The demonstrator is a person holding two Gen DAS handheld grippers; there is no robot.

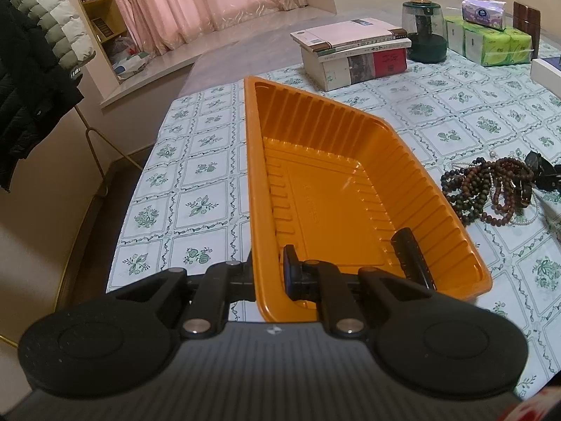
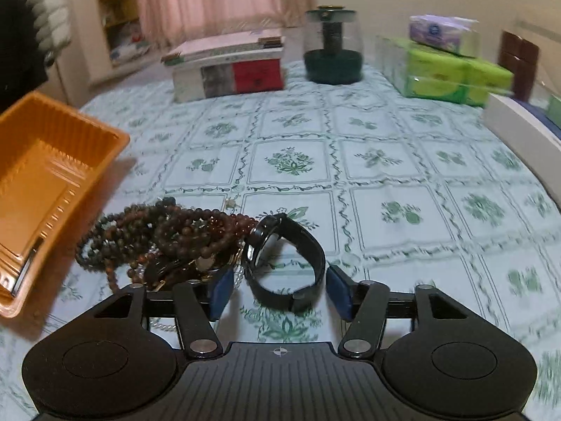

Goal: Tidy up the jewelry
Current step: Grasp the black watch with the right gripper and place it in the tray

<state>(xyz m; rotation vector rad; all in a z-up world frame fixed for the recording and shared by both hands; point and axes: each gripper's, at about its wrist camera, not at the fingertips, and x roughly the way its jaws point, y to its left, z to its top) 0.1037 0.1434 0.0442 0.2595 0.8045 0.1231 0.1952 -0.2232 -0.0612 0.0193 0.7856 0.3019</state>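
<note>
An orange plastic tray (image 1: 336, 189) lies on the patterned tablecloth. My left gripper (image 1: 270, 273) is shut on the tray's near-left wall, one finger inside and one outside. A black object (image 1: 410, 256) lies inside the tray near its front. A heap of brown bead bracelets (image 1: 487, 189) lies right of the tray; it also shows in the right wrist view (image 2: 164, 238). A black wristwatch (image 2: 284, 259) stands on edge beside the beads. My right gripper (image 2: 280, 291) is open with the watch strap between its blue pads. The tray (image 2: 45, 175) sits at the left there.
A stack of books (image 1: 354, 52), a dark green glass-domed device (image 1: 424, 31) and green tissue packs (image 1: 491, 38) stand at the back of the table. A white box (image 2: 522, 119) lies at the right edge. A coat rack with jackets (image 1: 31, 70) stands left of the table.
</note>
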